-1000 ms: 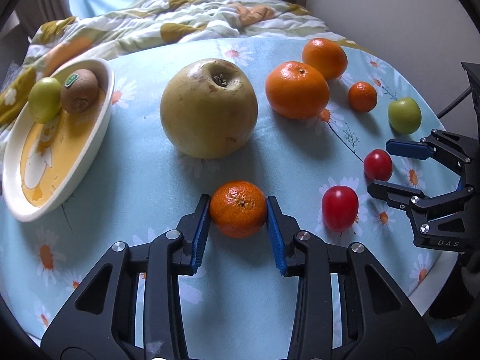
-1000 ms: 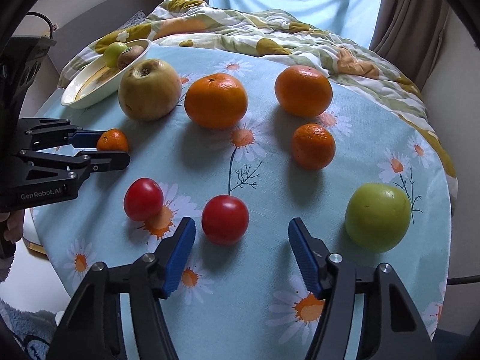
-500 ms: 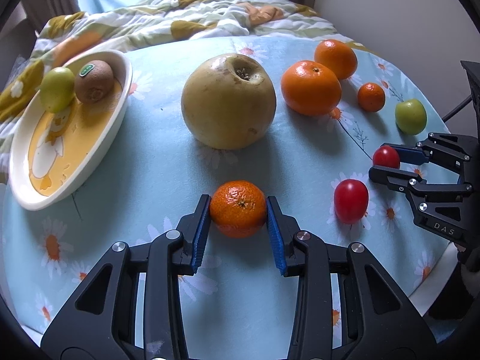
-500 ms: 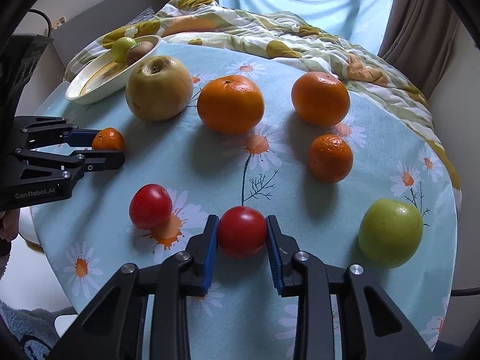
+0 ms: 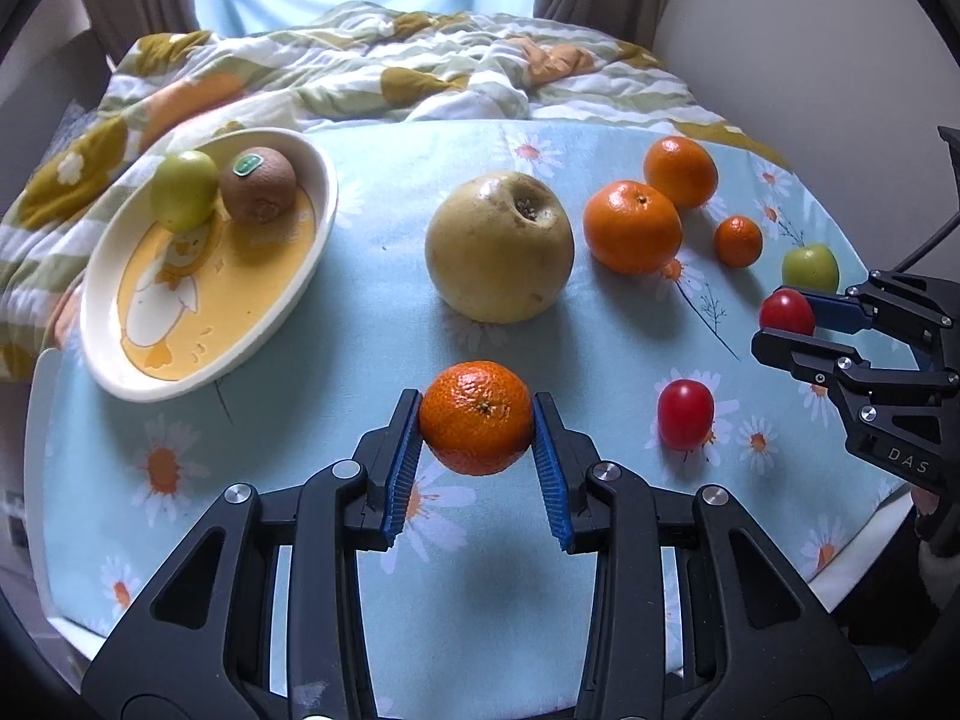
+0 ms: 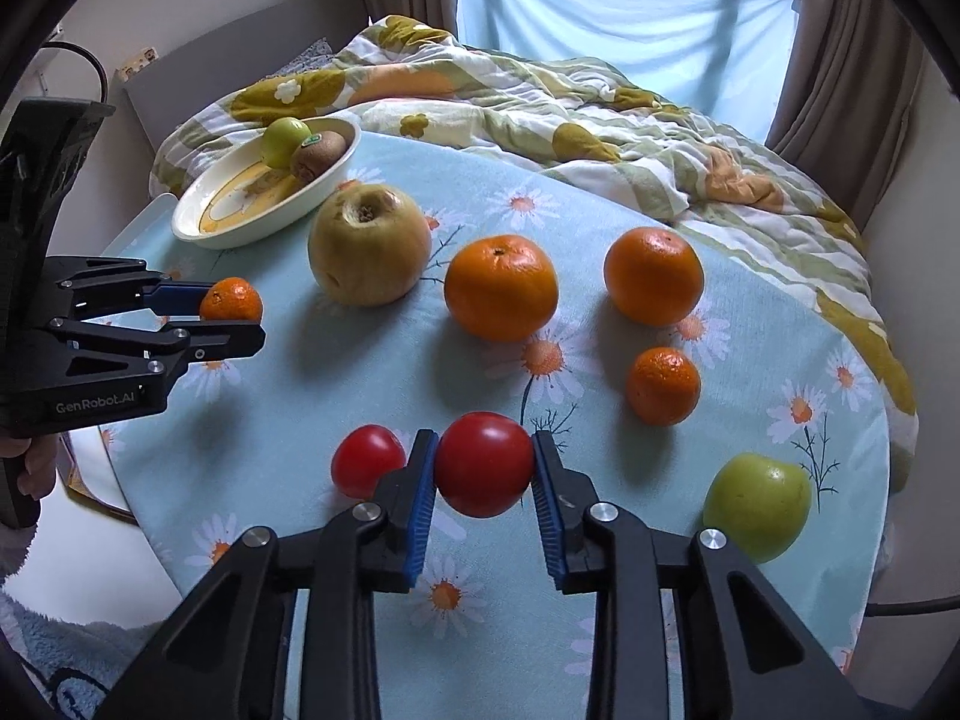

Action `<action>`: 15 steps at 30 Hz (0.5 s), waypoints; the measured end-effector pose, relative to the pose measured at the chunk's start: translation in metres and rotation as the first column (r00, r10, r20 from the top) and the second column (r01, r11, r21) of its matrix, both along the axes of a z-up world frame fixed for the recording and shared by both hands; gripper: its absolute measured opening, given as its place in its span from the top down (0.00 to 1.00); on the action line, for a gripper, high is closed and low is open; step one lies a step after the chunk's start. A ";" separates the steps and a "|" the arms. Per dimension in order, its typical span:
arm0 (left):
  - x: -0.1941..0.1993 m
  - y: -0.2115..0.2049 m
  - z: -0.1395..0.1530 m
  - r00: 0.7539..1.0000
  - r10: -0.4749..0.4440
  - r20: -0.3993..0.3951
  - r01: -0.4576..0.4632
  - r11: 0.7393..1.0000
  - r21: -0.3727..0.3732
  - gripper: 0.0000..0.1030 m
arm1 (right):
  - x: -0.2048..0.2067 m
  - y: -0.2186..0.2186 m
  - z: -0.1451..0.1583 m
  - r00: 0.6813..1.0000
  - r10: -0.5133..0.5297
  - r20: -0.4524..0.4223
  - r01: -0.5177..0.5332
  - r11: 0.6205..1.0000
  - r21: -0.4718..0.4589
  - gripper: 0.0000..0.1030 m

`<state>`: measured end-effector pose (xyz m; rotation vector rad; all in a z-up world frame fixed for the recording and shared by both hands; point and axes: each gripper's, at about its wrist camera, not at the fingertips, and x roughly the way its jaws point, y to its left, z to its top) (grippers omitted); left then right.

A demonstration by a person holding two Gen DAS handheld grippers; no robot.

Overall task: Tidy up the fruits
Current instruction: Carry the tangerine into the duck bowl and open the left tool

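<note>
My left gripper [image 5: 476, 420] is shut on a small mandarin [image 5: 476, 417] and holds it above the table; it also shows in the right wrist view [image 6: 231, 300]. My right gripper [image 6: 483, 465] is shut on a red tomato [image 6: 483, 463], lifted off the cloth; it also shows in the left wrist view [image 5: 786, 311]. A white and yellow dish [image 5: 180, 324] at the far left holds a green fruit [image 5: 183, 189] and a kiwi [image 5: 258, 185]. A second tomato [image 5: 686, 413] lies on the table.
On the daisy tablecloth [image 5: 360, 336] lie a big yellow pear [image 5: 499, 247], two large oranges [image 5: 633, 227] [image 5: 680, 171], a small mandarin [image 5: 738, 240] and a green apple [image 6: 757, 499]. A quilted bed [image 5: 390, 72] lies beyond the table.
Both grippers have risen with their fruit. The right gripper closed on the tomato and lifted it. The left gripper carried the mandarin up and back.
</note>
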<state>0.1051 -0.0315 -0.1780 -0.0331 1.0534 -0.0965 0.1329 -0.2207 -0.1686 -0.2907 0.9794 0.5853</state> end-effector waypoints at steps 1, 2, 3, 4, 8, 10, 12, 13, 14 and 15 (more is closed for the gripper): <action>-0.001 0.002 0.003 1.000 0.012 0.005 -0.012 1.000 -0.002 0.59 | -0.001 0.000 0.004 1.000 0.004 0.006 -0.004 1.000 0.005 0.72; -0.003 0.004 0.007 1.000 0.024 0.012 -0.024 1.000 -0.001 0.59 | -0.001 0.001 0.009 1.000 0.007 0.011 -0.008 1.000 0.009 0.72; -0.005 0.006 0.010 0.999 0.036 0.019 -0.036 0.999 0.000 0.59 | -0.002 0.002 0.013 1.000 0.011 0.017 -0.012 1.000 0.012 0.72; -0.007 0.008 0.014 0.999 0.047 0.025 -0.047 0.999 0.001 0.59 | -0.002 0.002 0.017 1.000 0.016 0.024 -0.017 1.000 0.015 0.72; -0.015 0.018 0.029 0.995 0.088 0.047 -0.089 0.996 0.012 0.59 | -0.003 0.008 0.033 0.998 0.041 0.043 -0.042 0.999 0.030 0.72; -0.019 0.026 0.037 0.992 0.107 0.061 -0.108 0.994 0.014 0.59 | -0.004 0.013 0.041 0.997 0.054 0.054 -0.056 0.998 0.039 0.72; -0.022 0.035 0.044 0.990 0.119 0.075 -0.120 0.993 0.010 0.59 | -0.005 0.020 0.048 0.996 0.064 0.066 -0.067 0.997 0.039 0.72; -0.023 0.041 0.048 0.989 0.124 0.082 -0.125 0.992 0.008 0.59 | -0.005 0.024 0.052 0.996 0.065 0.068 -0.068 0.997 0.042 0.72; -0.023 0.046 0.051 0.988 0.127 0.089 -0.128 0.992 0.006 0.59 | -0.005 0.028 0.056 0.996 0.061 0.071 -0.064 0.997 0.047 0.72; -0.024 0.052 0.054 0.987 0.129 0.094 -0.130 0.992 0.004 0.59 | -0.005 0.031 0.059 0.996 0.056 0.071 -0.060 0.997 0.052 0.72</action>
